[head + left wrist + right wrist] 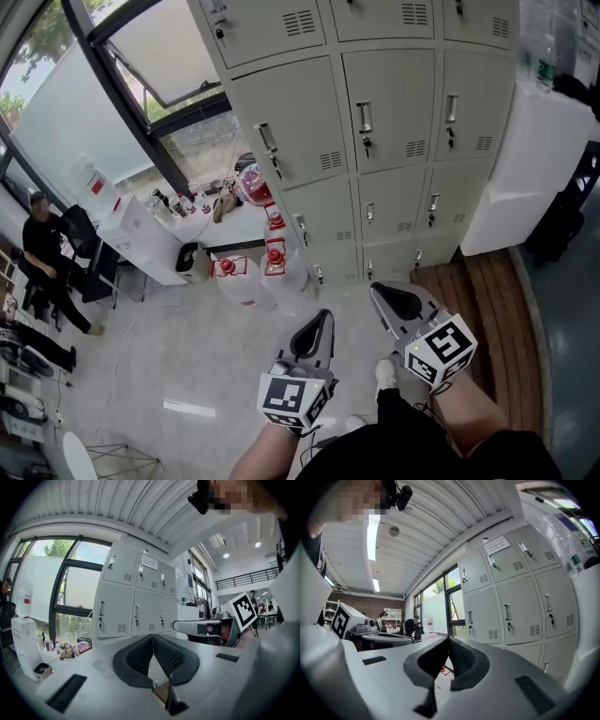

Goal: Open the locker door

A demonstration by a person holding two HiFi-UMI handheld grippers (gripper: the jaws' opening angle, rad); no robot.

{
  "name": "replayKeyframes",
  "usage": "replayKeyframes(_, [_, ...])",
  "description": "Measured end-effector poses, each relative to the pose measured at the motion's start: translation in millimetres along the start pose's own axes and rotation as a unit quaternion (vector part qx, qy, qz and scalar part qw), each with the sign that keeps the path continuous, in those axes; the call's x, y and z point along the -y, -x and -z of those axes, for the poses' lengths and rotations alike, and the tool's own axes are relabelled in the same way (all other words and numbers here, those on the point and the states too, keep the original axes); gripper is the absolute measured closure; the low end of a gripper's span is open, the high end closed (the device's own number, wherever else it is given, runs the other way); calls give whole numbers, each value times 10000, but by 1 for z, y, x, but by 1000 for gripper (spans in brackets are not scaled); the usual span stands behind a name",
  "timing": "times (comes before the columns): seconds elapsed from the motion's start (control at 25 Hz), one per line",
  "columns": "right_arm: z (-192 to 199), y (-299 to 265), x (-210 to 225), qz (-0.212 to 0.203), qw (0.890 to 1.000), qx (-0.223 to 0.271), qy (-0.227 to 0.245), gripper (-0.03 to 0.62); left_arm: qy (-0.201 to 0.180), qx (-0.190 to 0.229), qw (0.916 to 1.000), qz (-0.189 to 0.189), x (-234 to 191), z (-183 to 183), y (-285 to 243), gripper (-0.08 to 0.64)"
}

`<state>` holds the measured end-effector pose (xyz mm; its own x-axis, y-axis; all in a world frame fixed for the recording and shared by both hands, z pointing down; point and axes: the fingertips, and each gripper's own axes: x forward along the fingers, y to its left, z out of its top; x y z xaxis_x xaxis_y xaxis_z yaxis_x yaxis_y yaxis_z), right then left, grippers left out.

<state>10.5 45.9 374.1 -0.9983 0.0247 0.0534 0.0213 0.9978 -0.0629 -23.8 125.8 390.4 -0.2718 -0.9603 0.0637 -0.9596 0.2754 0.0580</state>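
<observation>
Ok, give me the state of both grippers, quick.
Left gripper: closed, fingers together, holding nothing.
Right gripper: closed, fingers together, holding nothing.

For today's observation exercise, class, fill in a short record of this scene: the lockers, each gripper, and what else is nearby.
lockers: grey bank, every visible door closed
handle: upright, one on each door, none touched
left gripper: shut, empty, held low, apart from the lockers
right gripper: shut, empty, beside the left one, apart from the lockers
water jugs: red-capped, on the floor by the lockers
person: in black, far left
</observation>
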Motion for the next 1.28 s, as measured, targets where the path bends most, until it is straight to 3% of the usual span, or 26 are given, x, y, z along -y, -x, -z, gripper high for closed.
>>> replayKeyframes(0.72, [4, -77, 134, 61, 9997, 17, -242, 538, 167, -212, 9996, 63, -30, 7, -145, 543])
replayKeyframes(1.28, [7, -126, 211, -12, 9996, -39, -277, 538, 308, -341, 9989, -78, -55, 14, -231, 543])
